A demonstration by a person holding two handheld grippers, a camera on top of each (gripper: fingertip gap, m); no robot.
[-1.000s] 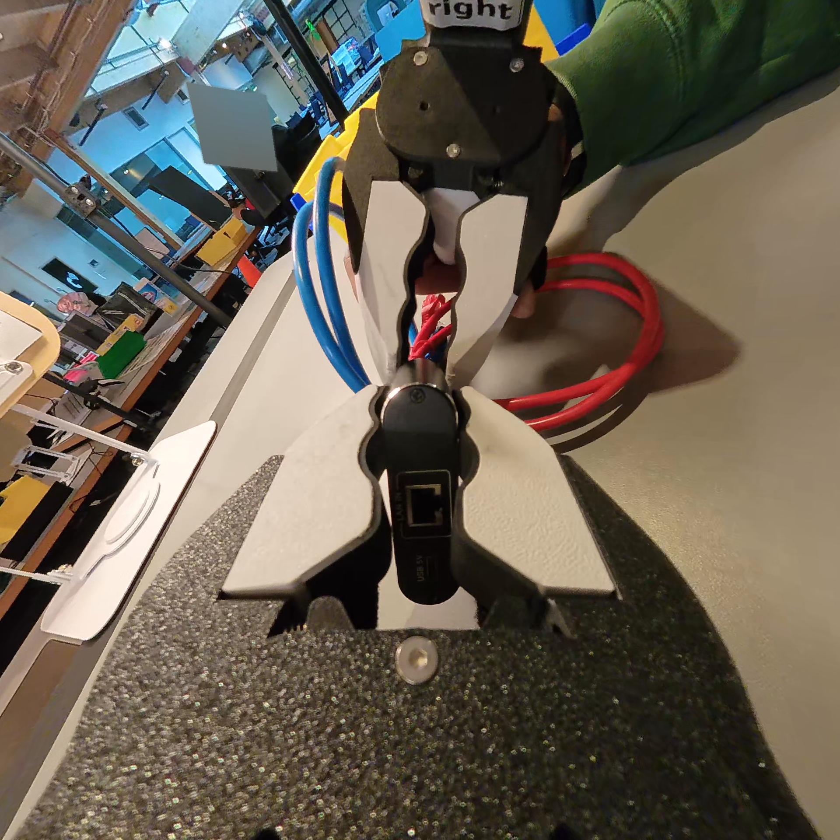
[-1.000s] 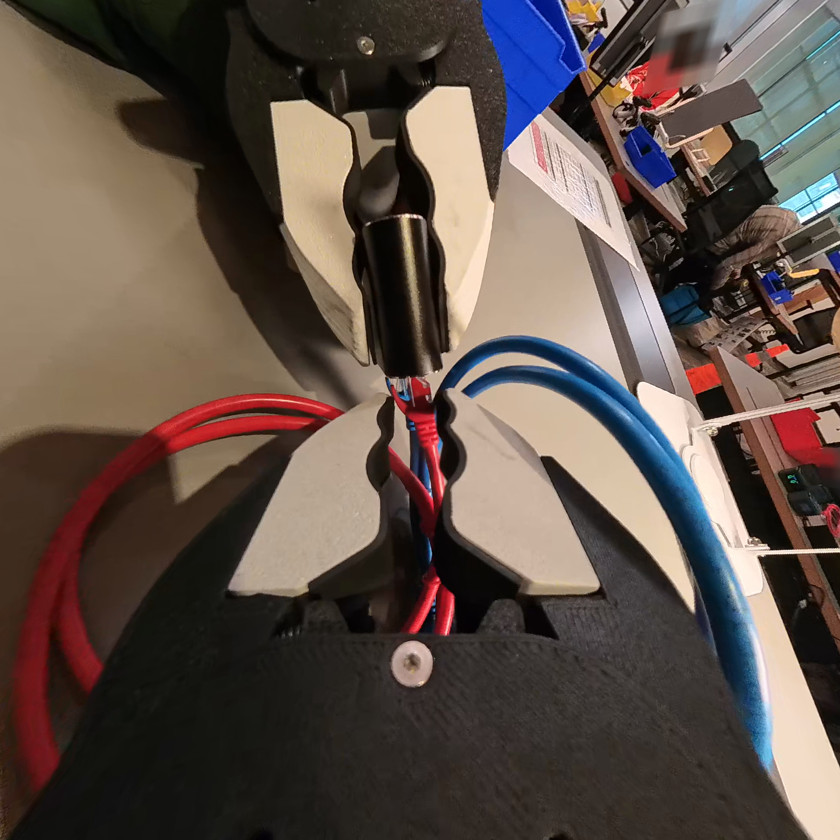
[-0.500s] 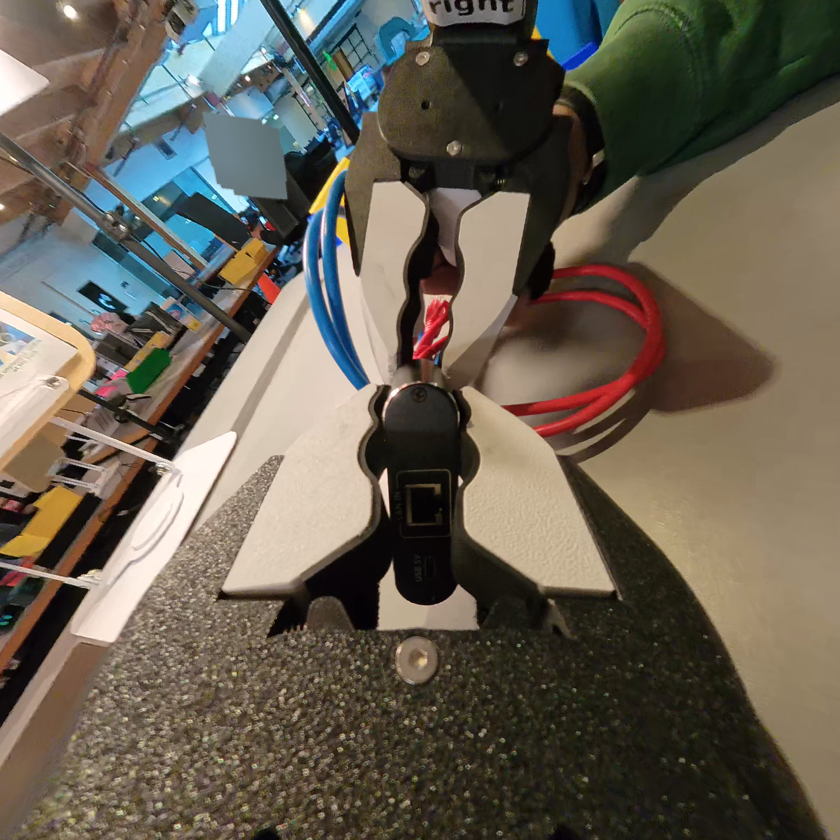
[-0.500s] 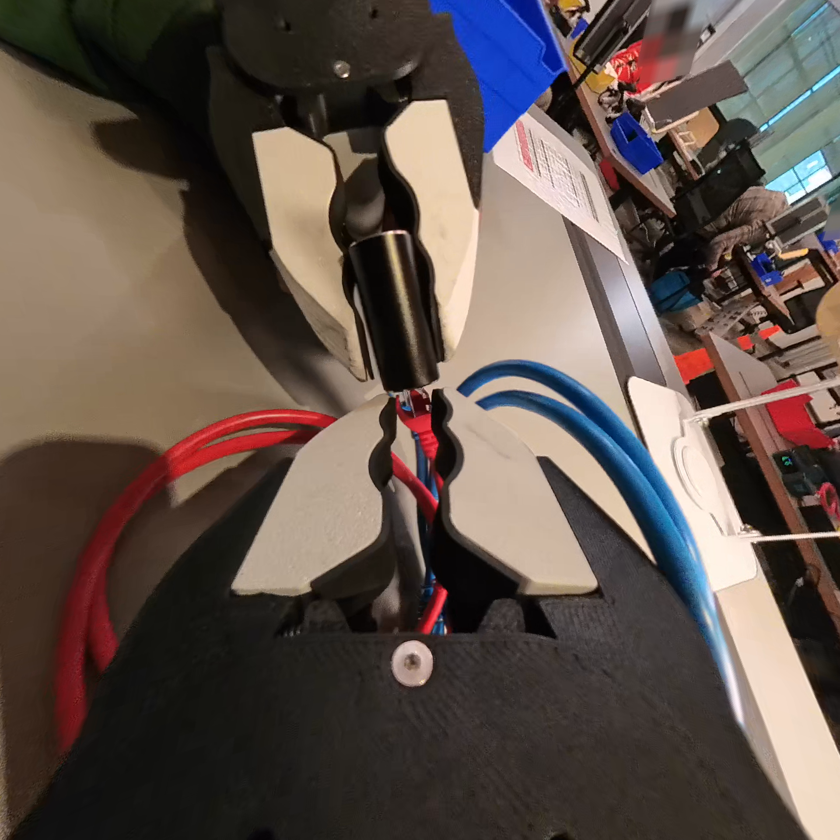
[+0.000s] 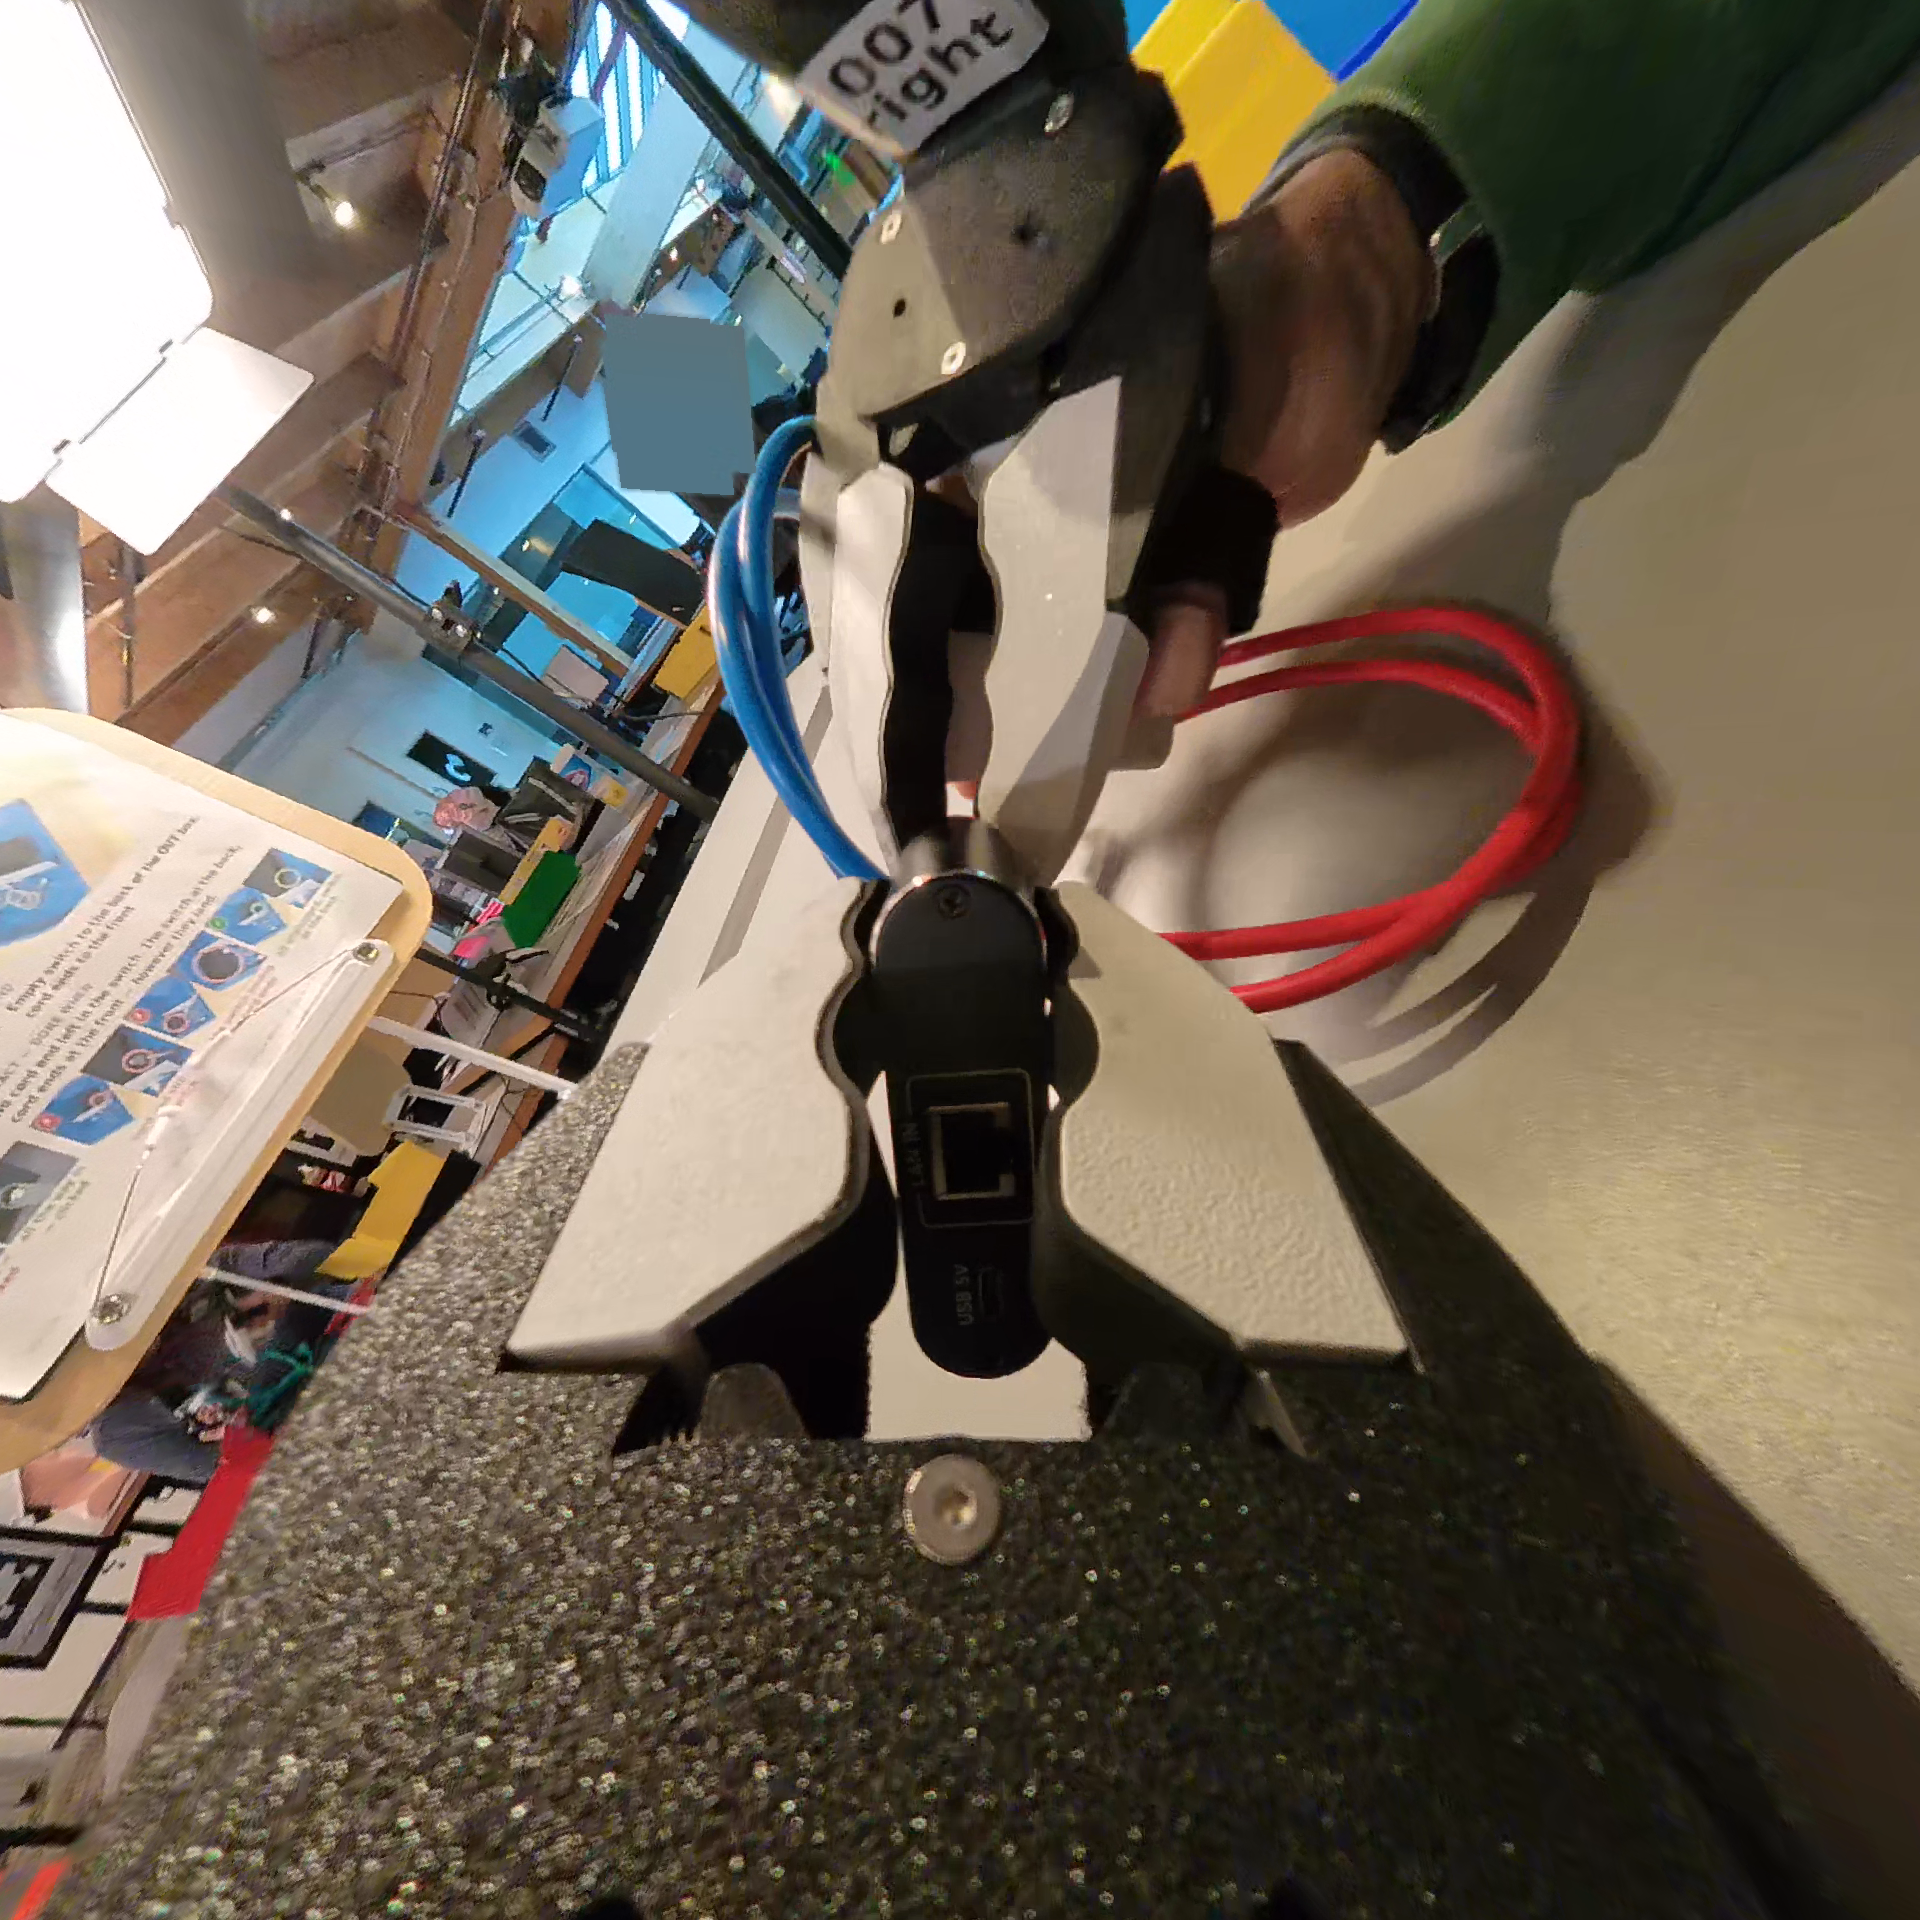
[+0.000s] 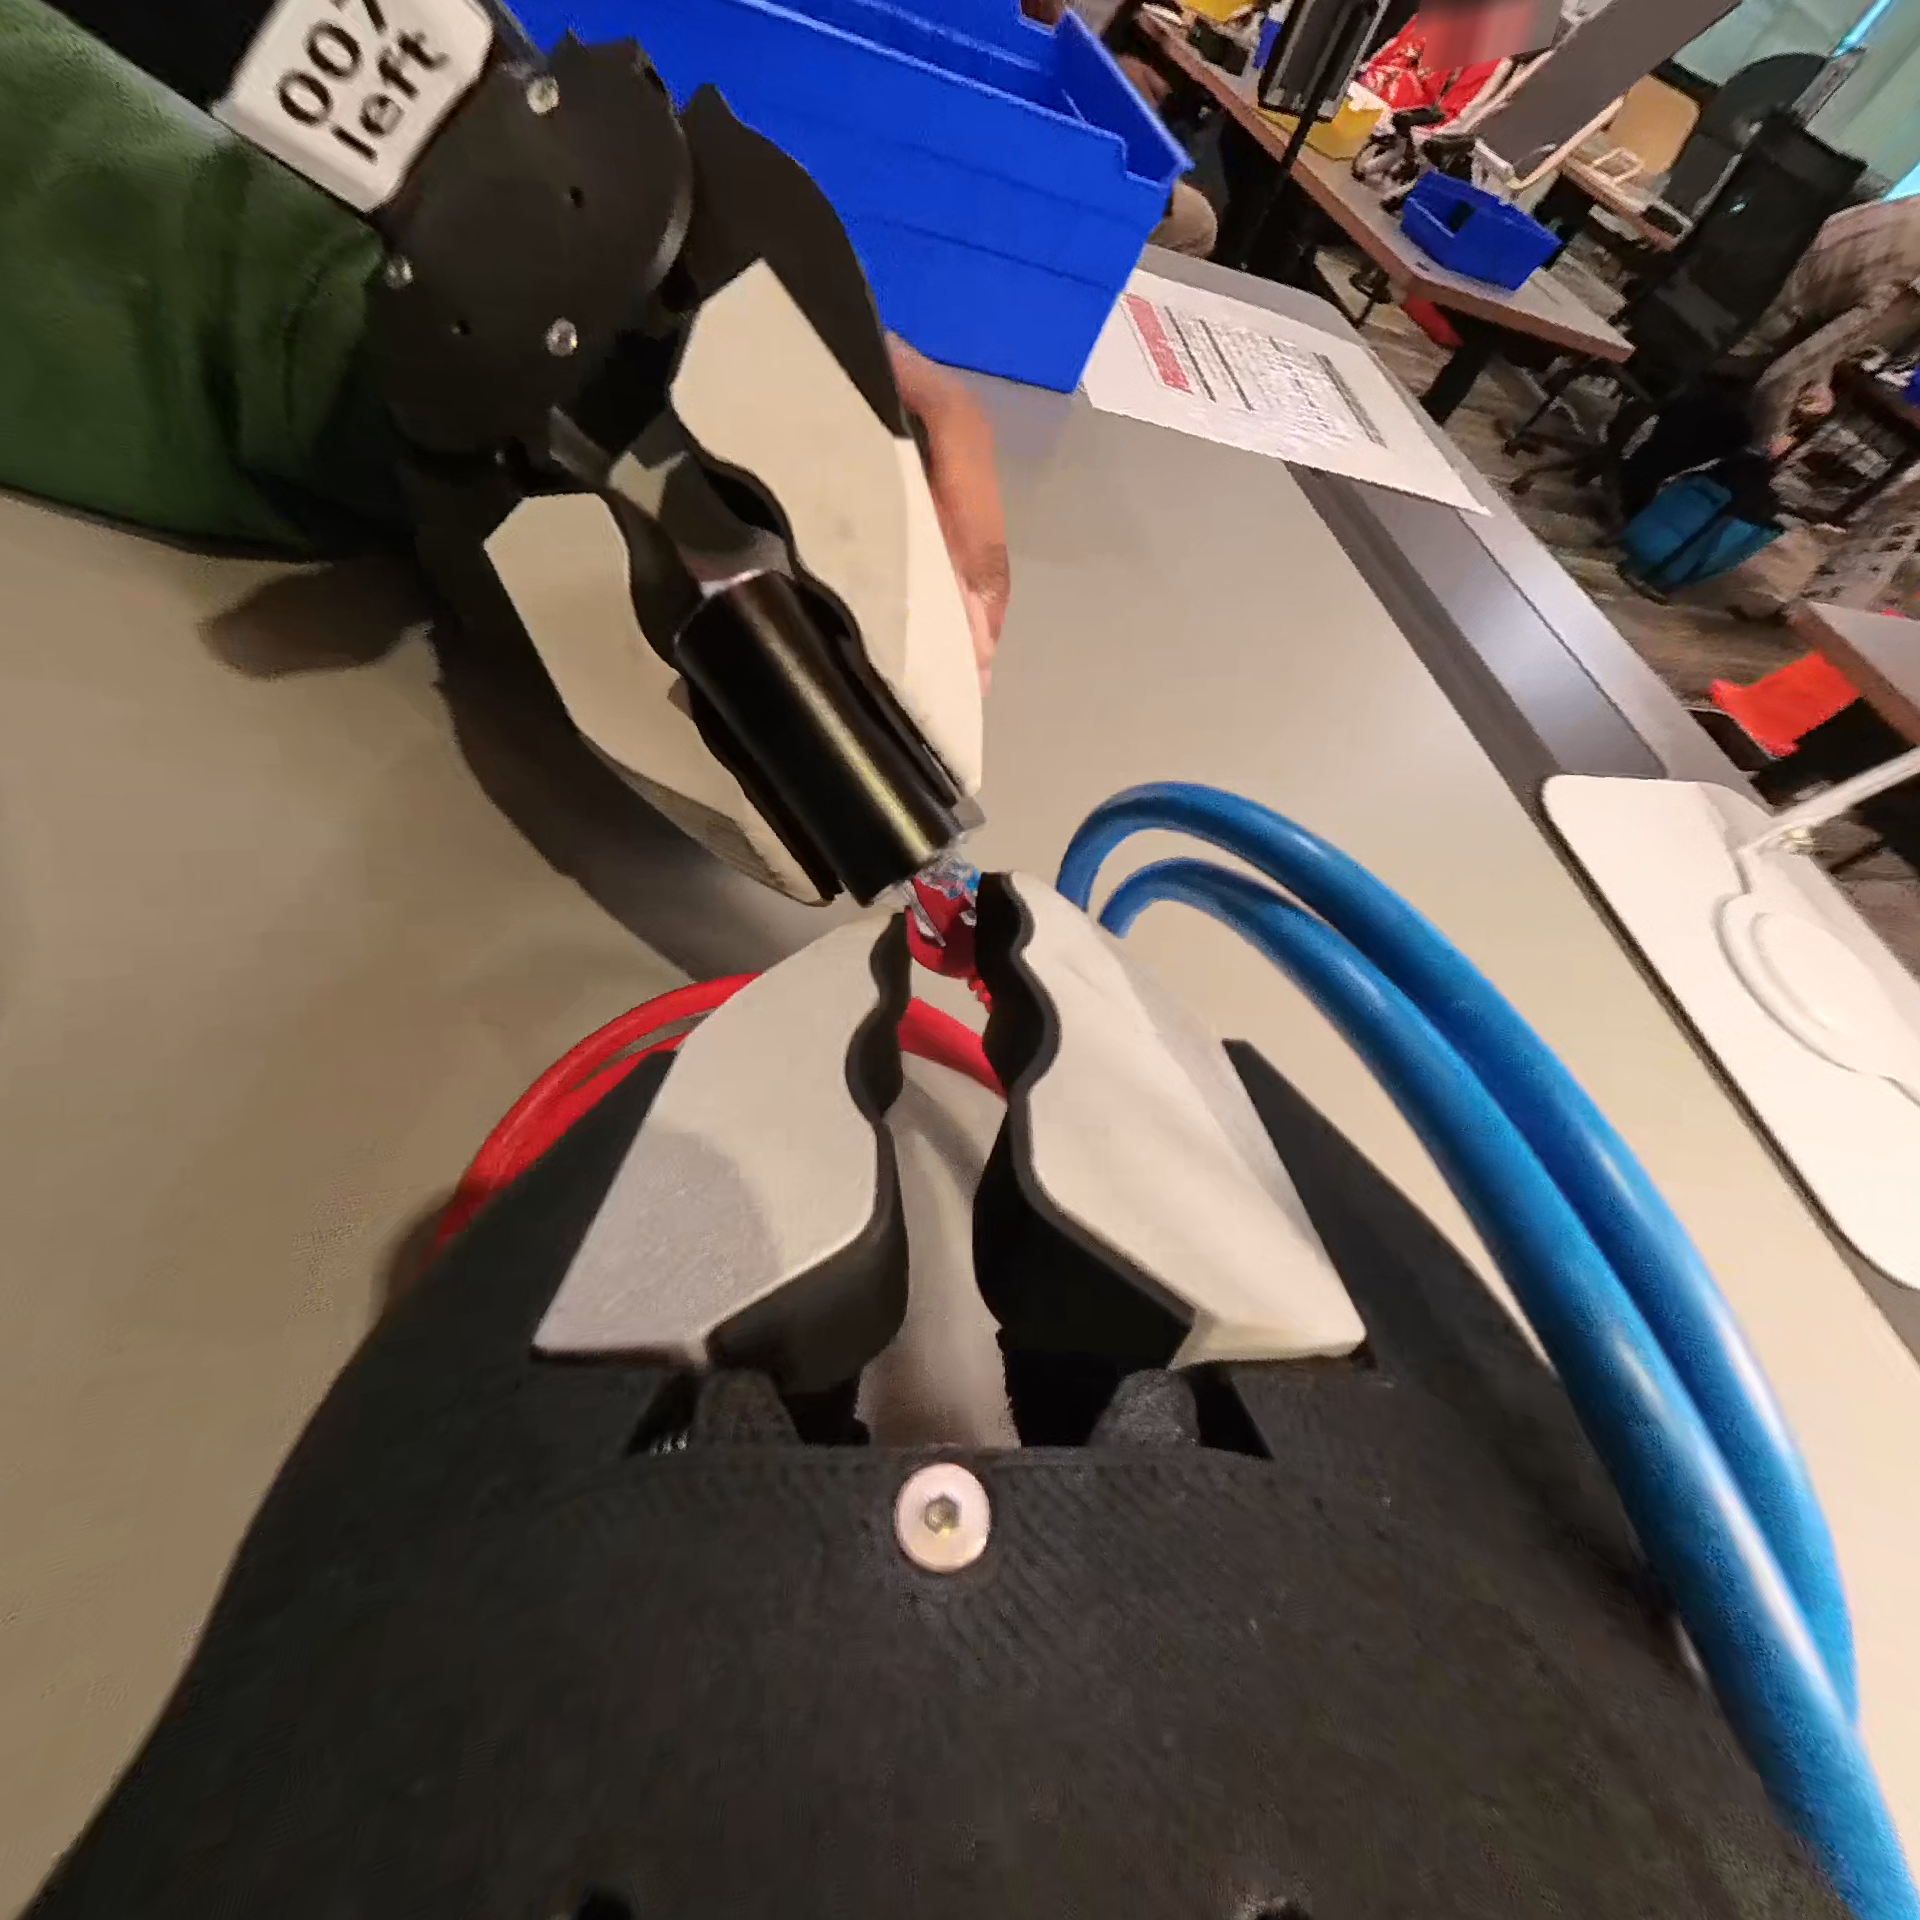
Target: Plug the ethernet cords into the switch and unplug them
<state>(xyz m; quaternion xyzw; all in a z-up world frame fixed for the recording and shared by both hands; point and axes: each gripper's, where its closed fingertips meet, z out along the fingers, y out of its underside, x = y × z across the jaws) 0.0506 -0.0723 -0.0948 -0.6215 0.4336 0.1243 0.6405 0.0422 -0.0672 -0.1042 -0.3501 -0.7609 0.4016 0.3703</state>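
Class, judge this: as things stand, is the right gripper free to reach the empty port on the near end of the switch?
Probably not. The right gripper is shut on the red plug at the far end; the switch sits clamped between the left gripper's fingers, and its empty port faces away from the right gripper.

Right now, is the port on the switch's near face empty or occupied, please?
Empty: the port on the black switch, clamped in the left gripper, shows no plug.

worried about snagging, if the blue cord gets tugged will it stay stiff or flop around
The blue cord arcs unsupported beside the right gripper, so it is probably springy rather than limp. It lies doubled in loops, so a tug would likely drag the whole loop, and it could catch the red cord.
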